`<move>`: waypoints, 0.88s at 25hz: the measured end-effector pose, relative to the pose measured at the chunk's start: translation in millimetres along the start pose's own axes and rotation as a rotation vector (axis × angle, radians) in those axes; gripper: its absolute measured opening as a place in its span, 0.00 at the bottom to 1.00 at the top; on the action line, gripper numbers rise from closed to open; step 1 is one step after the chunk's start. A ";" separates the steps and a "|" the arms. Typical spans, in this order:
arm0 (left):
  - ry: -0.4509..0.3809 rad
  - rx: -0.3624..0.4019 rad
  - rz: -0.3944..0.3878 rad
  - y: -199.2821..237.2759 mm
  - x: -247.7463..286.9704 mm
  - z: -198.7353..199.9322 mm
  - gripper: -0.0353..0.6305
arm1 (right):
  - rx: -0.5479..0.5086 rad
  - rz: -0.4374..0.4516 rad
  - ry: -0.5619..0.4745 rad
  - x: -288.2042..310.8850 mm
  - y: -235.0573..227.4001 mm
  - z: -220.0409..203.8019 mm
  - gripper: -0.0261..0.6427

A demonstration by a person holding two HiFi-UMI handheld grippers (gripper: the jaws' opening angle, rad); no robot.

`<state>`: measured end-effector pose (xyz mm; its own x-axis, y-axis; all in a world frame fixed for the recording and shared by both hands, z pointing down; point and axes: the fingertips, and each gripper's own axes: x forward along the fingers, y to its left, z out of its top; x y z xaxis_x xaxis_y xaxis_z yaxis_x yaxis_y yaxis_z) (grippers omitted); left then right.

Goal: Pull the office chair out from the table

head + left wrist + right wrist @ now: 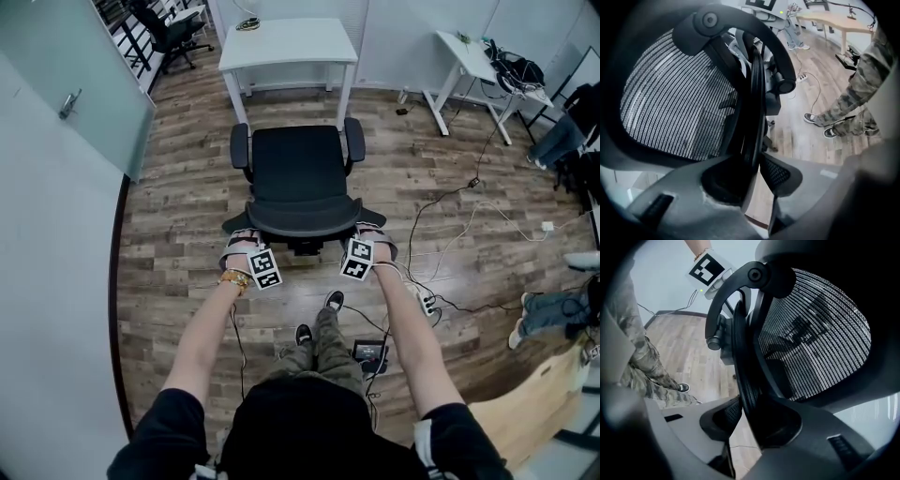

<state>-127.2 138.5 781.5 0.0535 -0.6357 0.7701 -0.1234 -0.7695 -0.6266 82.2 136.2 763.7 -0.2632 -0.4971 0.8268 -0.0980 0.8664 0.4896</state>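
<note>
Clenched on office chair (298, 183) backrest rim with left gripper (242, 238) and right gripper (371, 232) jaws, near white surface (286, 42); mesh seen only in gripper views.

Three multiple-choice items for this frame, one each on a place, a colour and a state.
1. Where do the left hand-held gripper and right hand-held gripper sit on the office chair? A seat; B backrest top edge; C armrests.
2. Colour of the table? A white; B black; C brown.
3. Left hand-held gripper's jaws? A open, empty; B shut on backrest rim; C shut on a cable.
Key: 1 B, head view shows both at the backrest's top corners. 2 A, its top is white. 3 B, its own view shows the rim between the pads.
</note>
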 end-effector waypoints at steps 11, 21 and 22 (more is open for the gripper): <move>0.010 -0.024 0.017 -17.4 -13.9 6.4 0.26 | -0.004 -0.009 -0.014 -13.0 14.3 -5.0 0.20; 0.064 -0.094 -0.042 -21.7 -16.7 9.4 0.28 | -0.005 -0.007 -0.022 -19.0 17.3 -9.4 0.21; 0.063 -0.096 -0.034 -22.1 -17.0 10.2 0.28 | -0.006 -0.010 -0.024 -18.9 17.8 -10.8 0.21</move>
<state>-115.3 165.7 781.0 -0.0026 -0.6022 0.7983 -0.2168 -0.7790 -0.5883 95.8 160.5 759.8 -0.2847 -0.5045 0.8151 -0.0946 0.8610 0.4998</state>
